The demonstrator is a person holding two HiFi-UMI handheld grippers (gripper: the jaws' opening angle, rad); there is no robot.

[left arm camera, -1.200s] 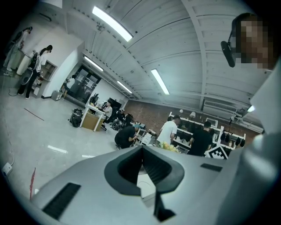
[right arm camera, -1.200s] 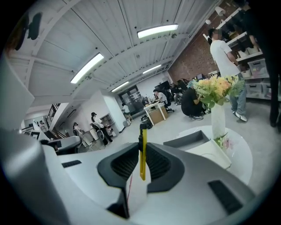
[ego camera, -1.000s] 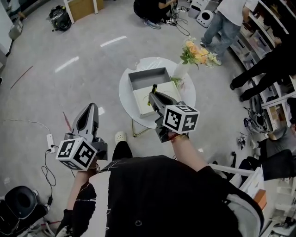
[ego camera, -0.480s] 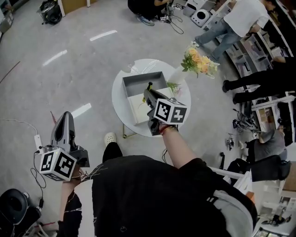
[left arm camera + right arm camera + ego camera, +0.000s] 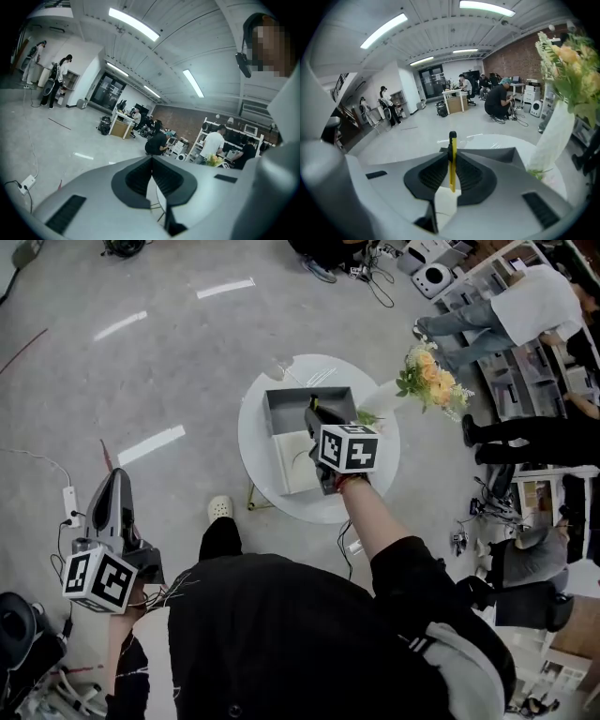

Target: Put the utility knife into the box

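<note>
Utility knife held over the box on the round table

Off to the left, well away from the table, the left gripper [image 5: 116, 479] hangs over the floor, its jaws closed together on nothing. In the middle, the white round table [image 5: 255, 442] carries the open grey box [image 5: 279, 411]. The right gripper [image 5: 315, 413] reaches over that box, pinching the yellow utility knife [image 5: 452, 143] edge-on between its pads, with the black end poking past the tips. At the table's right edge stands a white vase of flowers [image 5: 429, 379].
</note>
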